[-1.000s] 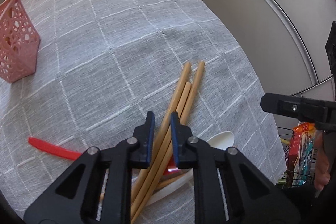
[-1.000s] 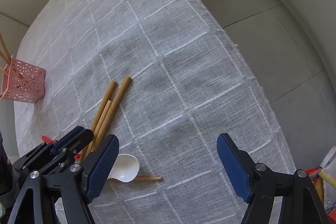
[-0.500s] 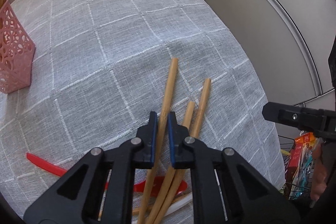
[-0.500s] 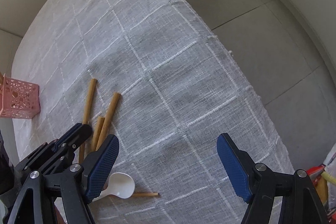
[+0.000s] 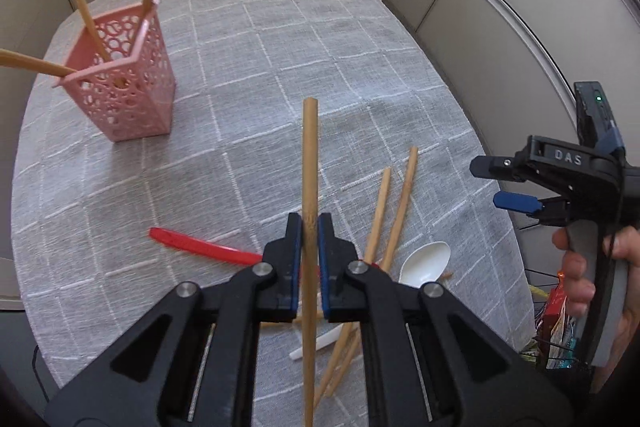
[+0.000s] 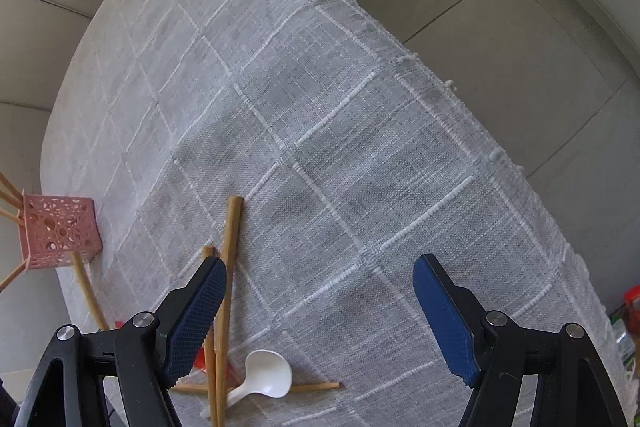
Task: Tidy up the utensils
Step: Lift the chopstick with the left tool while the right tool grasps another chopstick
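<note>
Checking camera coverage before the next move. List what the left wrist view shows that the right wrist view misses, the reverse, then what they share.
Only the left wrist view: the left tool shut on a wooden chopstick, the red utensil in full, and the hand holding the right tool's grip.

Only the right wrist view: the right tool open and empty, plus the tablecloth's right edge.

Both: the pink holder with sticks in it, two loose chopsticks, and the white spoon.
</note>
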The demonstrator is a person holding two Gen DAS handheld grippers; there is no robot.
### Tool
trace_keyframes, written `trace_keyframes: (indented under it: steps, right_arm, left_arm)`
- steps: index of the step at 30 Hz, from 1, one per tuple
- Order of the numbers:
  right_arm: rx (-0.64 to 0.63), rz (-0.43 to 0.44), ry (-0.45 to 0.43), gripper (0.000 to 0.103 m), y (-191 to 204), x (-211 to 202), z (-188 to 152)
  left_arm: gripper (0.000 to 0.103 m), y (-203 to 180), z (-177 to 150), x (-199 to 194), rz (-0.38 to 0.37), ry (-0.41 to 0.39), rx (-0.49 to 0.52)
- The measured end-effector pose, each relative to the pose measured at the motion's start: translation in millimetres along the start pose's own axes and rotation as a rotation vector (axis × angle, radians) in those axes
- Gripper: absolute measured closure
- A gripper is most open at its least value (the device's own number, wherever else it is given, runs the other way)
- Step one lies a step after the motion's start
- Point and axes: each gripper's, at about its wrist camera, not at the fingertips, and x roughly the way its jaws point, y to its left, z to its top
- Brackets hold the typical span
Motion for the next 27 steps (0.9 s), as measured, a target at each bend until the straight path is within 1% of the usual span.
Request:
trace_keyframes:
  steps: [3, 5, 8, 10, 11, 13, 14, 16, 18, 23, 27]
  right_arm:
    - [-0.002, 0.005, -0.007, 0.022, 1, 2, 1]
    - [-0.005, 0.004, -0.013, 0.022, 2, 4, 3]
    - [-0.006, 0.016, -0.014, 0.030, 6, 9, 6]
    - [-0.008, 0.022, -0.006, 0.040, 12, 15, 6]
    - [-0.012, 0.023, -0.002, 0.042, 16, 17, 6]
    - [-0.022, 0.020, 0.008, 0.050, 25, 25, 6]
    - [-0.024, 0.015, 0.011, 0.052, 29, 29, 5]
    - [-0.020, 0.006, 0.009, 0.065, 37, 35, 5]
    - [-0.024, 0.004, 0.006, 0.070, 45, 40, 4]
    - [-0.050, -0.059, 0.003, 0.080, 62, 54, 2]
    - [-0.089, -0.153, -0.037, 0.089, 74, 56, -2]
  left_arm:
    - [0.094, 9, -11, -14, -0.046, -0.039, -0.035]
    - [0.094, 13, -17, -19, -0.048, -0.033, -0.050]
    - [0.094, 14, -21, -29, -0.047, -0.061, -0.034]
    - [0.094, 15, -22, -35, -0.040, -0.078, -0.020]
    - [0.094, 18, -23, -39, -0.046, -0.083, -0.019]
    - [0.094, 22, -22, -42, -0.059, -0.093, -0.030]
    - [0.094, 24, -21, -44, -0.064, -0.095, -0.035]
    - [0.094, 27, -21, -47, -0.071, -0.099, -0.048]
    - [0.094, 32, -22, -50, -0.069, -0.103, -0.060]
    - [0.094, 42, -26, -51, -0.059, -0.103, -0.065]
    - [0.094, 50, -28, -52, -0.053, -0.101, -0.081]
